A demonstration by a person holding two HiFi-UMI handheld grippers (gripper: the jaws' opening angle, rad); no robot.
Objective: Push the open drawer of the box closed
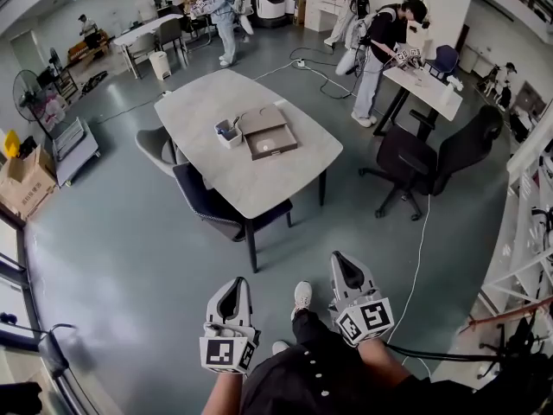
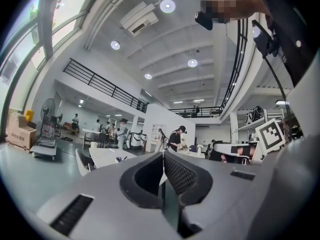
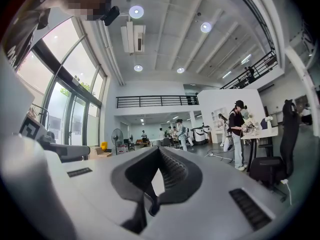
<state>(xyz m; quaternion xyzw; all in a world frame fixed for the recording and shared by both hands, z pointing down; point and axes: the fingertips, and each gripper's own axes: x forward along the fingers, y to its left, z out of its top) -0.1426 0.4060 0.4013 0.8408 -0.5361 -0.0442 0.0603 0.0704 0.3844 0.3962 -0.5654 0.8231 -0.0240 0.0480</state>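
Your flat brown box (image 1: 261, 119) sits around the middle of the light grey rounded table (image 1: 285, 184), with its drawer (image 1: 273, 143) sticking out on the side facing you and a small white tub (image 1: 228, 133) just beside it. You're well short of the table: left gripper (image 1: 232, 285) and right gripper (image 1: 343, 262) are over the floor, jaws pressed together, nothing in either

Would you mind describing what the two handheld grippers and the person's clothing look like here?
Both the left gripper and right gripper have smooth light-grey shells tapering forward, with black, ribbed fingers set in a dark hollow. Each carries a white cube printed with black square markers at its rear. The person wears a dark garment with small pale buttons.
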